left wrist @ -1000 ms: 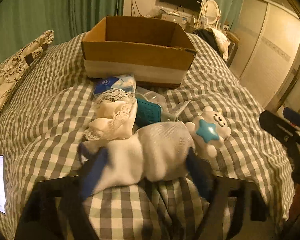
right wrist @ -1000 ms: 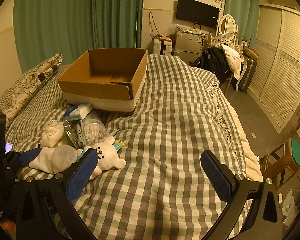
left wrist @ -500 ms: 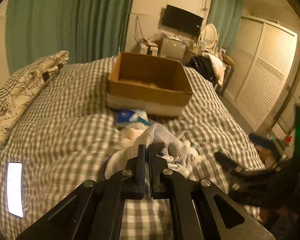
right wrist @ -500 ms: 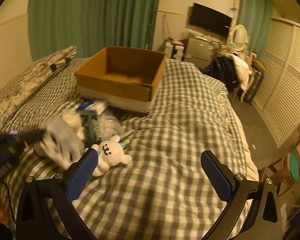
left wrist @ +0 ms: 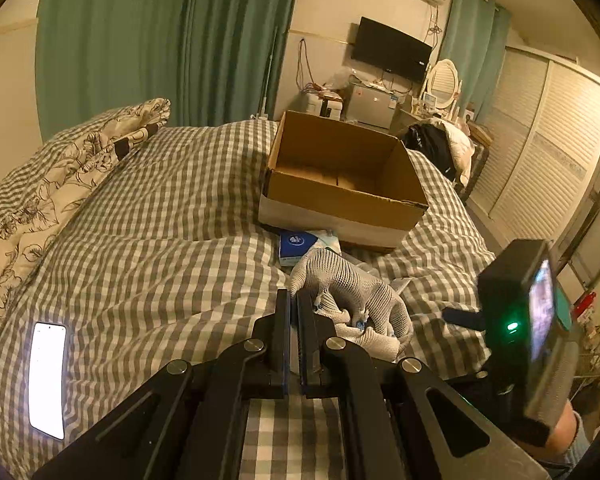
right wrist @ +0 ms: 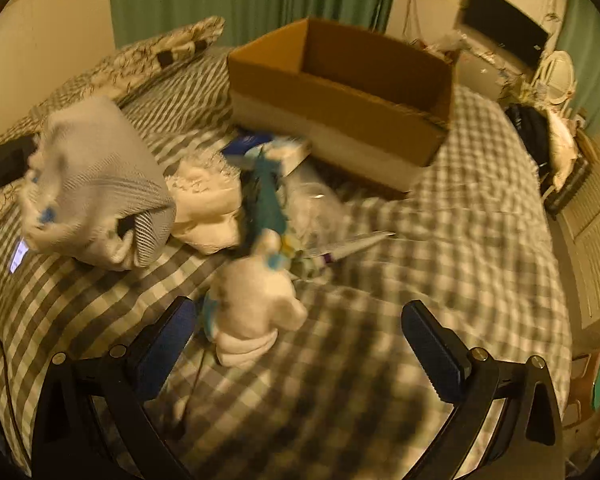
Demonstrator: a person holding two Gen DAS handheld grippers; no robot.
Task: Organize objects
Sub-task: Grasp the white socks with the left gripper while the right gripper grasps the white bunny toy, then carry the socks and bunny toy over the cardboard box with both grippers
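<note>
My left gripper (left wrist: pixel 293 300) is shut on a white knitted sock (left wrist: pixel 352 300) and holds it up above the checked bed; the sock hangs to the right of the jaws. In the right wrist view the sock (right wrist: pixel 96 184) hangs at the left. My right gripper (right wrist: pixel 296 332) is open, its fingers either side of a white plush bear (right wrist: pixel 252 300) lying on the bed. An open cardboard box (left wrist: pixel 340 176) stands further up the bed and also shows in the right wrist view (right wrist: pixel 340 92).
A pile lies in front of the box: a blue-and-white pack (left wrist: pixel 300 242), a cream lace bundle (right wrist: pixel 208 204), a teal item (right wrist: pixel 268 200) and clear plastic. A lit phone (left wrist: pixel 46 378) lies on the bed at left. A floral pillow (left wrist: pixel 60 168) is beyond it.
My left gripper closed on the sock and lifted it off the bed. My right gripper swung left and down toward the plush bear, still open.
</note>
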